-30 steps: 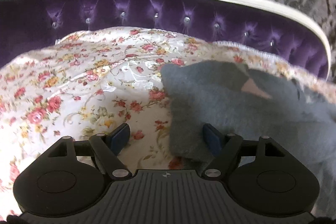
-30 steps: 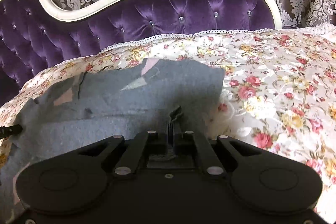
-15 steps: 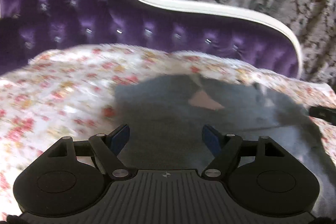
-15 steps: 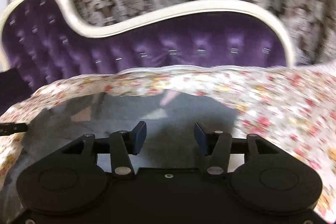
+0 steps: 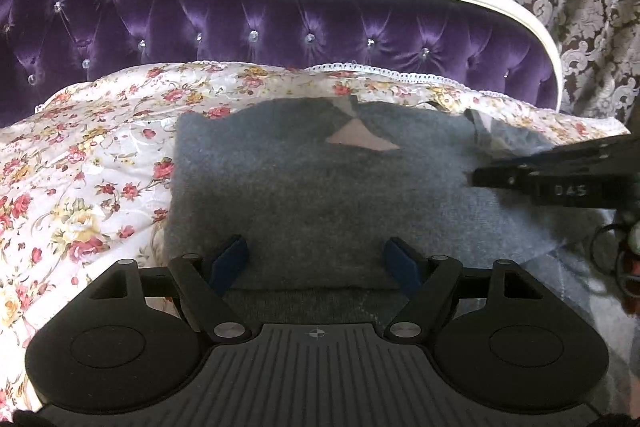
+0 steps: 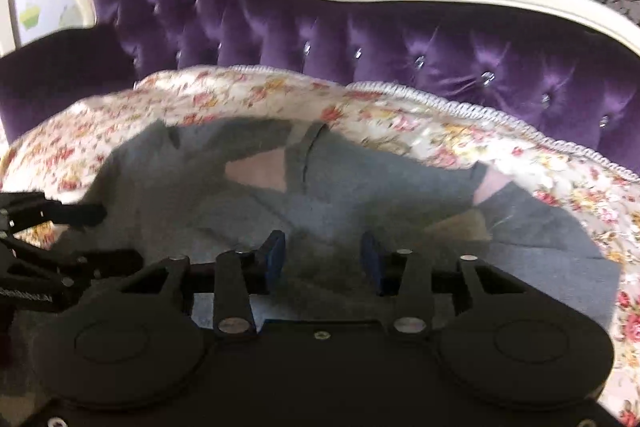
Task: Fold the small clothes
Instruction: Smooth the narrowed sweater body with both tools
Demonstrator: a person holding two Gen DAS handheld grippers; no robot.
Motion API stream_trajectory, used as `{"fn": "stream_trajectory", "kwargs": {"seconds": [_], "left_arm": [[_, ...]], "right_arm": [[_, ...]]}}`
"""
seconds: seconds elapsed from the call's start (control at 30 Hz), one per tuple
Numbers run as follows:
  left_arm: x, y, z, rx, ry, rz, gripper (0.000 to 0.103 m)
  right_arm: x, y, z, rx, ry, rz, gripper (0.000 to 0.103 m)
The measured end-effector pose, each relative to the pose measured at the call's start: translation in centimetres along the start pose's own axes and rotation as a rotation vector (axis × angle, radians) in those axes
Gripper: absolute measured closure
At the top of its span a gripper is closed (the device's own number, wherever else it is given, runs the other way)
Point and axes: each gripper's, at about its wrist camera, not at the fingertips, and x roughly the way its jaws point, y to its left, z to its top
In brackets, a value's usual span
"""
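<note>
Lying flat on the floral bedspread point(image 5: 100, 163), just in front of the purple tufted headboard point(image 5: 280, 27): the grey knit garment point(image 5: 320, 187), partly folded, with a pale lining triangle point(image 5: 360, 141) showing on the headboard side.

Hovering over the garment's near edge, away from the headboard: the left gripper point(image 5: 316, 261), jaws spread wide, blue pads to either side of the cloth and pinching nothing.

Working at the garment's right part, again on the side away from the headboard: the right gripper point(image 6: 323, 259), jaws partly apart and closing, grey cloth lying between the pads but not yet squeezed.

Risks, judged from this layout:
- Catching only the top layer in the closing right jaws, and so peeling the existing fold open instead of carrying it.
- Pinching bedspread along with knit, since both are soft and lying together; dragging the bedspread toward the headboard and rumpling the garment.
- Blurring in the right wrist view hinting at a quick approach; overshooting the edge and grabbing mid-panel, giving a crooked crease.
- Crowding: both grippers sitting near each other over one small garment, possibly knocking together.
- Leaving the left side unpinned, letting the whole piece slide.
</note>
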Motion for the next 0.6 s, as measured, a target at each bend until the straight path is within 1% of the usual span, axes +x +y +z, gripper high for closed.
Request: {"fn": "stream_trajectory", "kwargs": {"seconds": [0.03, 0.07, 0.13, 0.2, 0.27, 0.33, 0.37, 0.43, 0.47, 0.5, 0.57, 0.6], "left_arm": [[0.0, 0.0, 0.0, 0.001, -0.002, 0.000, 0.028], [-0.1, 0.0, 0.0, 0.001, -0.005, -0.002, 0.028], [-0.1, 0.0, -0.1, -0.001, -0.009, -0.005, 0.028], [-0.1, 0.0, -0.1, 0.004, -0.012, -0.007, 0.028], [-0.1, -0.1, -0.1, 0.008, -0.012, -0.006, 0.028], [-0.2, 0.0, 0.0, 0.009, -0.009, -0.009, 0.028], [-0.3, 0.0, 0.1, 0.005, -0.005, -0.013, 0.028], [-0.8, 0.4, 0.6, -0.007, -0.004, -0.034, 0.028], [-1.1, 0.6, 0.9, -0.012, -0.006, -0.041, 0.028], [-1.3, 0.9, 1.3, -0.016, -0.014, -0.039, 0.028], [-1.5, 1.6, 1.9, -0.027, -0.037, -0.018, 0.028], [-1.4, 2.0, 2.1, -0.036, -0.043, -0.005, 0.028]], "right_arm": [[0.2, 0.0, -0.1, -0.002, 0.012, 0.012, 0.089], [0.3, 0.0, -0.2, 0.000, 0.021, 0.023, 0.094], [0.3, -0.2, 0.0, 0.004, -0.009, -0.012, 0.094], [0.4, -1.0, 0.3, 0.050, -0.036, -0.044, 0.094], [1.2, -1.6, 0.6, 0.088, -0.030, -0.056, 0.094], [2.0, -1.4, 0.4, 0.066, -0.002, -0.063, 0.094], [2.1, -1.2, 0.3, 0.055, -0.002, -0.065, 0.089], [1.3, -1.5, 0.4, 0.067, -0.028, -0.068, 0.078], [0.5, -2.0, 0.4, 0.092, -0.053, -0.068, 0.063], [-0.5, -2.6, 0.4, 0.115, -0.082, -0.074, 0.059], [-2.4, -4.0, 0.2, 0.151, -0.116, -0.115, 0.059], [-3.1, -4.7, -0.1, 0.168, -0.120, -0.140, 0.059]]}}
